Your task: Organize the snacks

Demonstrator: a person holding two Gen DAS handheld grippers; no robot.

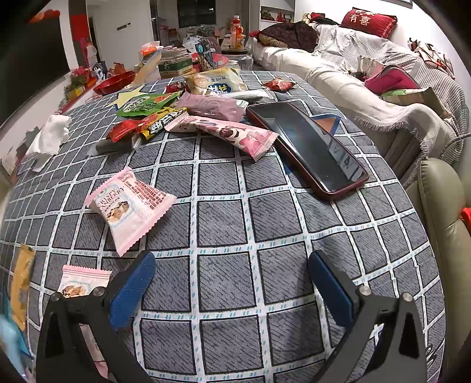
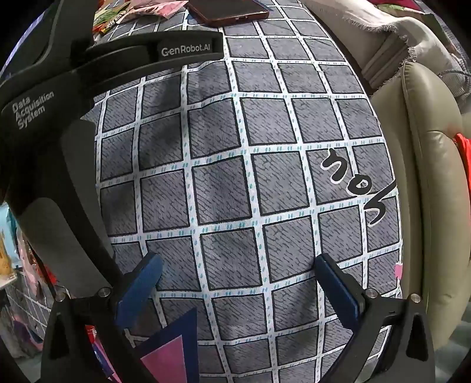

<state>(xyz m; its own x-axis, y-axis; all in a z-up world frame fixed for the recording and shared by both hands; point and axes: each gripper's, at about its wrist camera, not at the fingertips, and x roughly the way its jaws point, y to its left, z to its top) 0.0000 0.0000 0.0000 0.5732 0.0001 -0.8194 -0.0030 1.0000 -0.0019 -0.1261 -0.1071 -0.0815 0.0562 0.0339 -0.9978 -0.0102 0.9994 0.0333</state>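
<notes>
Your left claw hangs with fingers apart over the checked desk, holding nothing. A pink cranberry snack packet with zigzag edges lies left of centre; more wrappers pile at upper centre. Your right claw is also spread and empty.

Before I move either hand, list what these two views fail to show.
- Small pink packet, left wrist view: lower part hidden behind the left gripper.
- Yellow packet, left wrist view: cut off by the fisheye edge, label blurred.
- Phone, right wrist view: far end cut off by the top edge.
- Snack pile, right wrist view: mostly hidden behind the other gripper's black body.
- Right gripper: open jaws over bare cloth.
</notes>
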